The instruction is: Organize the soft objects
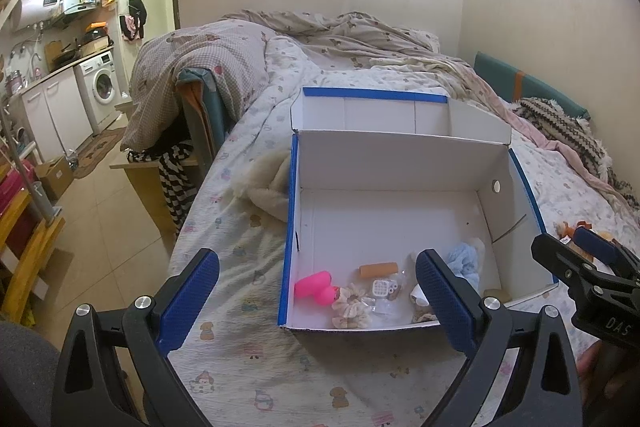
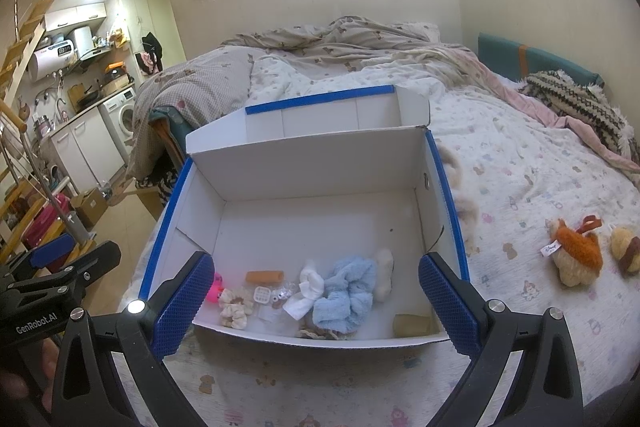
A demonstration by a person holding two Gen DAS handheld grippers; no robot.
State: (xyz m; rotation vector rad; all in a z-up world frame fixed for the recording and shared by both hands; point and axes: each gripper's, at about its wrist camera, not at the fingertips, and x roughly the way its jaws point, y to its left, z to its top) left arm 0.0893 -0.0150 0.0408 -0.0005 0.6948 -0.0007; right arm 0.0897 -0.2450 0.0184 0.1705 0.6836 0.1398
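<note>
A white cardboard box with blue edges (image 1: 392,163) (image 2: 304,163) stands open on the bed. Along its near wall lie a pink toy (image 1: 314,287) (image 2: 216,291), cream scrunchies (image 1: 350,305) (image 2: 236,307), an orange roll (image 1: 378,269) (image 2: 264,275), a light blue cloth (image 2: 346,293) (image 1: 464,261) and a white cloth (image 2: 308,291). Two plush toys (image 2: 574,257) (image 2: 626,253) lie on the bed right of the box. My left gripper (image 1: 318,301) is open and empty before the box. My right gripper (image 2: 312,301) is open and empty, also before the box.
A cream fleece (image 1: 268,183) lies on the bed left of the box. A rumpled duvet (image 1: 340,31) and a patterned blanket (image 2: 576,103) lie at the far side. The bed's left edge drops to a tiled floor (image 1: 100,227) with a kitchen beyond.
</note>
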